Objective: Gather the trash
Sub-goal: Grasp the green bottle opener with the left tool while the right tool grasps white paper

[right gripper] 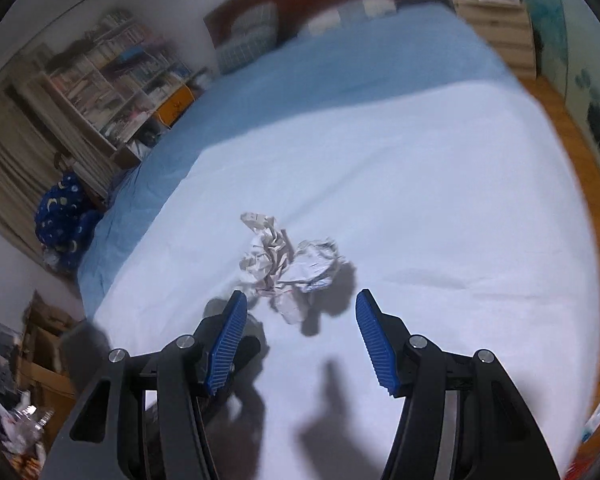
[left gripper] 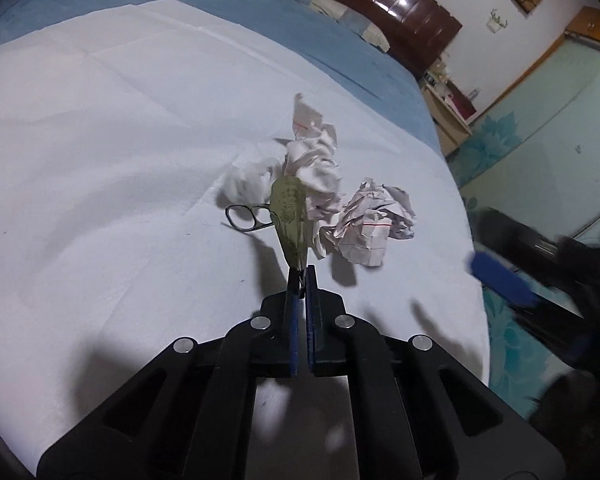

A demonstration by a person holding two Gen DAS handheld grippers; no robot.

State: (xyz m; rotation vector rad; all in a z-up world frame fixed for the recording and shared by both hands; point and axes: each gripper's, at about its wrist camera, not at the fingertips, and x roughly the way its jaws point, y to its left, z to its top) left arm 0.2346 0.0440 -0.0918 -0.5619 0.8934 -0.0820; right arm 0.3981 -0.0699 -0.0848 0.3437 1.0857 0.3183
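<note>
Wrapper [left gripper: 289, 221], olive-green, was pinched at its lower end in my left tool [left gripper: 302, 276], held above the bed's white sheet [left gripper: 100, 160]. My right tool [right gripper: 300, 312] hung open over crumpled paper [right gripper: 284, 268] on the sheet. Scissors [left gripper: 246, 218] lay beside the paper.

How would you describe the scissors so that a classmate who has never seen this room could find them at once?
Start at the bed with the blue cover and the white sheet spread over it. Near the sheet's middle lies a cluster of crumpled paper balls. The scissors lie at the cluster's left edge, partly hidden behind the flat olive scrap in the left tool; their metal finger loops are the only shiny, hard thing there.
</note>
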